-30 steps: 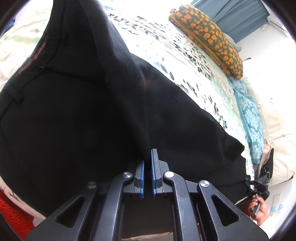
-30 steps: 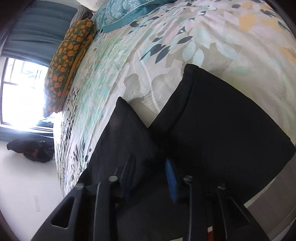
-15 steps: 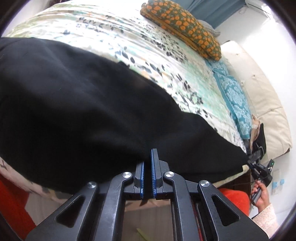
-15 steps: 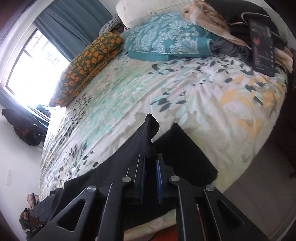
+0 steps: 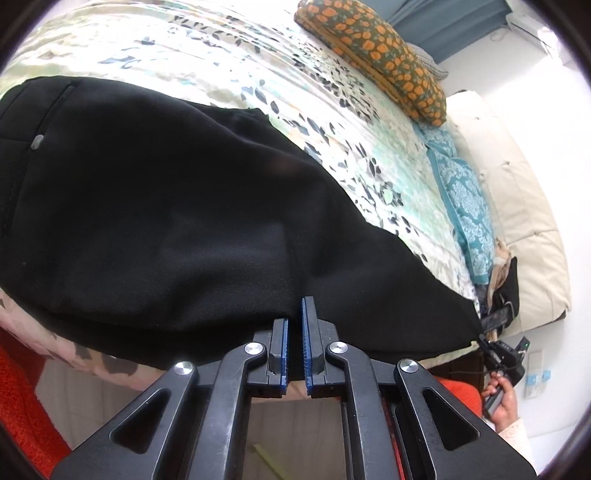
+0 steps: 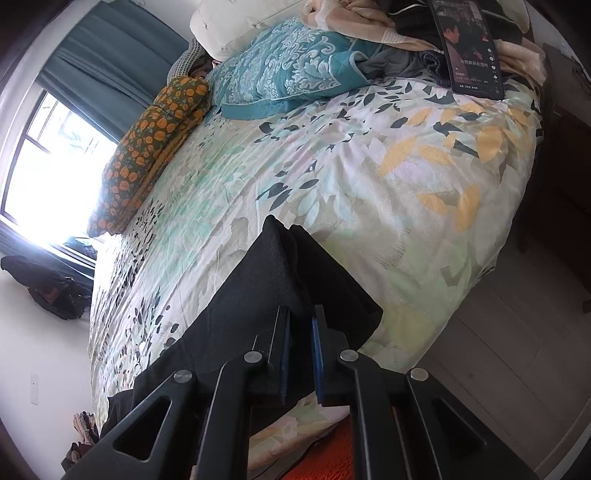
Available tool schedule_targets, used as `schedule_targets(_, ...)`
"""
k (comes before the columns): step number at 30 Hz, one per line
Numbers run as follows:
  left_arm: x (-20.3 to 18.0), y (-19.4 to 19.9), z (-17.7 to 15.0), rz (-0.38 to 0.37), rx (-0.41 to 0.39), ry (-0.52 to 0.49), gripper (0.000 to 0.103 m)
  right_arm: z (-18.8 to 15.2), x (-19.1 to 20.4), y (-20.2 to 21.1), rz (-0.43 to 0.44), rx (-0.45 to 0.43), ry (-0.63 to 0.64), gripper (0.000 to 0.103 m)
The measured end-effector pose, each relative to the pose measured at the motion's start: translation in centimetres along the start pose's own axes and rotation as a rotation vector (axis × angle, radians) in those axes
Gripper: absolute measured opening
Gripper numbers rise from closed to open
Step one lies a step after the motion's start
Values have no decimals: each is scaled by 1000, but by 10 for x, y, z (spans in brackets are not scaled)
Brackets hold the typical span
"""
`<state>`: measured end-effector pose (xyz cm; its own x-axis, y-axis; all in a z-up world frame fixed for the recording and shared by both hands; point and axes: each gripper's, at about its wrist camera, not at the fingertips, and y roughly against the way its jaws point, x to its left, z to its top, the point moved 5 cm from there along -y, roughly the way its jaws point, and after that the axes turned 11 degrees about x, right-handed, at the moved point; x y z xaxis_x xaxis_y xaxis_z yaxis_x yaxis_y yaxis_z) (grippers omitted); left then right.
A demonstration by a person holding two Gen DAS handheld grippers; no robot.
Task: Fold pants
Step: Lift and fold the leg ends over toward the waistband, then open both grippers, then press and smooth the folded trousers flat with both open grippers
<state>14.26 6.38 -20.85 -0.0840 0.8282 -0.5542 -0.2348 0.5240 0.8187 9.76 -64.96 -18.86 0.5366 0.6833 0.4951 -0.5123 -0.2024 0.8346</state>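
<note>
Black pants [image 5: 166,221] lie along the near edge of a floral bedspread [image 5: 258,74], waistband end at the left in the left wrist view. My left gripper [image 5: 294,325] is shut on the pants' near edge around mid-length. In the right wrist view the leg ends [image 6: 273,280] lie on the bedspread [image 6: 369,184] near its corner. My right gripper [image 6: 300,332] is shut on the pants at the leg cuffs, with a fold of cloth rising between the pads.
An orange-patterned folded quilt [image 5: 376,55] and a teal pillow [image 5: 465,206] lie at the bed's far side. A phone [image 6: 469,48] and loose clothes [image 6: 369,22] sit by the headboard. An orange rug [image 5: 22,398] covers the floor below.
The lifted pants half has come down flat onto the other half. The right gripper closed on the cuffs and pulled back toward the bed edge; both grippers now hold the near edge low.
</note>
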Motion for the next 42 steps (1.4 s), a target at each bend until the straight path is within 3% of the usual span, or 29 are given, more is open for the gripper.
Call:
schedule_targets(3,0,-7,-4,16,34,-2,4,-4,-17,-12,-37,47,-38,11)
schedule_targets(6,0,-4,-10,19,35,-2,4,-11,-35,-13,-12,45,-116,11)
schedule_targets(11,5,-17,-12,65,66,0,4,-17,-39,-16,-46,51,-98,11)
schedule_targets(13,9,-25,-16,114,96,-14,12,-16,-39,-19,-55,47,-101,13)
schedule_targets(14,11,-26,-18,137,110,-7,17,-15,-39,-20,-62,46,-101,17)
schedule_targets(15,13,-25,-20,158,117,3,33,-15,-39,-20,-72,45,-101,21)
schedule_targets(16,15,-21,-22,160,120,7,47,-15,-40,-20,-93,45,-99,38)
schedule_targets(17,16,-14,-25,155,120,7,54,-16,-42,-17,-133,43,-95,61)
schedule_targets(18,18,-6,-28,166,116,9,66,-17,-43,-12,-167,32,-90,68)
schedule_targets(21,27,28,-36,173,57,8,70,-21,-36,20,-270,-58,-43,70)
schedule_targets(24,37,68,-15,223,-103,-11,74,-29,7,52,-356,-152,123,70)
schedule_targets(25,40,78,-4,253,-151,-26,79,-33,28,58,-359,-174,184,72)
schedule_targets(28,42,81,35,324,-219,-98,81,-53,105,52,-295,-175,349,79)
schedule_targets(32,50,59,54,488,-188,-197,80,-112,225,-14,-150,-24,590,80)
schedule_targets(34,58,46,40,535,-122,-231,80,-159,273,-58,-104,55,705,80)
schedule_targets(37,85,26,10,663,-5,-243,83,-236,322,-125,-65,168,872,80)
schedule_targets(39,97,38,5,654,-8,-173,88,-284,333,-161,-91,220,977,80)
schedule_targets(41,109,46,-1,647,10,-115,90,-324,322,-190,-196,304,1067,83)
schedule_targets(42,118,50,-4,640,10,-83,93,-335,318,-187,-224,252,1117,83)
